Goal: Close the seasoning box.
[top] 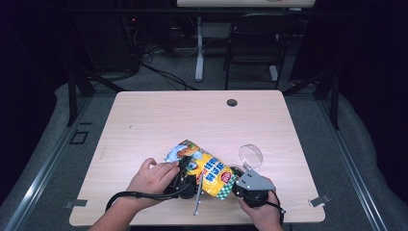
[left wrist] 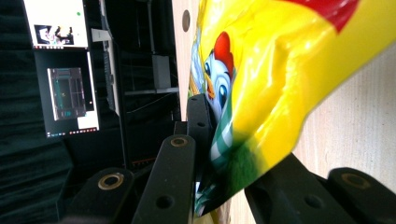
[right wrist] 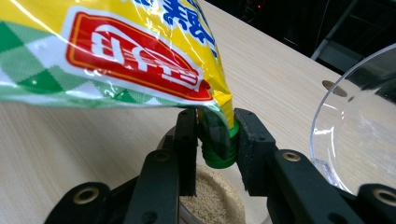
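Pale wooden counter [top: 144, 120]: both grippers clamp the yellow foil bag [top: 207, 168], left gripper [left wrist: 219, 154] one end, right gripper [right wrist: 217, 140] its green corner, likely tipping crumbs into the clear round container [right wrist: 215, 200].

Light falls from above onto the table [top: 159, 120], leaving the wood bright and evenly lit, while the room at the top and both sides of the high view sinks into near black. That view is soft and low in detail. In the left gripper view the yellow bag [left wrist: 285, 74] carries white glare streaks and looks slightly blurred; two screens [left wrist: 60, 60] glow at upper left. The right gripper view is sharper, with shine on the bowl [right wrist: 355, 126].
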Demonstrator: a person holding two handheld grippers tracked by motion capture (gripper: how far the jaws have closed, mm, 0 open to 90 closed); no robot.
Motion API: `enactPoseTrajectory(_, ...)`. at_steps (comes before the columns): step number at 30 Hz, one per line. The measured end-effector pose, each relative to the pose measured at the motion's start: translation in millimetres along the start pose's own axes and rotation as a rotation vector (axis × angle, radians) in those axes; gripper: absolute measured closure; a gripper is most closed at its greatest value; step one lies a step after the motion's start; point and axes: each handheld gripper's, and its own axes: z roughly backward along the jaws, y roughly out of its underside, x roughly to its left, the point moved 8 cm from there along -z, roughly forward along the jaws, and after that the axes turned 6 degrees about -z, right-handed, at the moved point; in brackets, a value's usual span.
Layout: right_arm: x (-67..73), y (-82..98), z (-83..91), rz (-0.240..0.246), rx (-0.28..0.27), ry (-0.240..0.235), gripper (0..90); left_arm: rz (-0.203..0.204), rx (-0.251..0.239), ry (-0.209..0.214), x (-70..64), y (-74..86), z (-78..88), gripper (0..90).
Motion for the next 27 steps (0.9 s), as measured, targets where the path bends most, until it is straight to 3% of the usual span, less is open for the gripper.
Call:
enactPoseTrajectory(12,0.5,-0.1,0.0,0.004,-0.001,-0.001,71.3,0.048,-0.020,0.030,-8.4,1.6,-4.9,85.0)
enactPoseTrajectory(22,1.2,-0.6,-0.1,0.006,-0.003,-0.002,71.3,0.132,-0.051,0.058,-18.3,1.6,-11.0,85.3)
enactPoseTrajectory(27,1.4,-0.9,-0.4,0.010,-0.005,-0.001,71.3,0.141,-0.046,0.071,-21.5,3.4,-12.1,85.3)
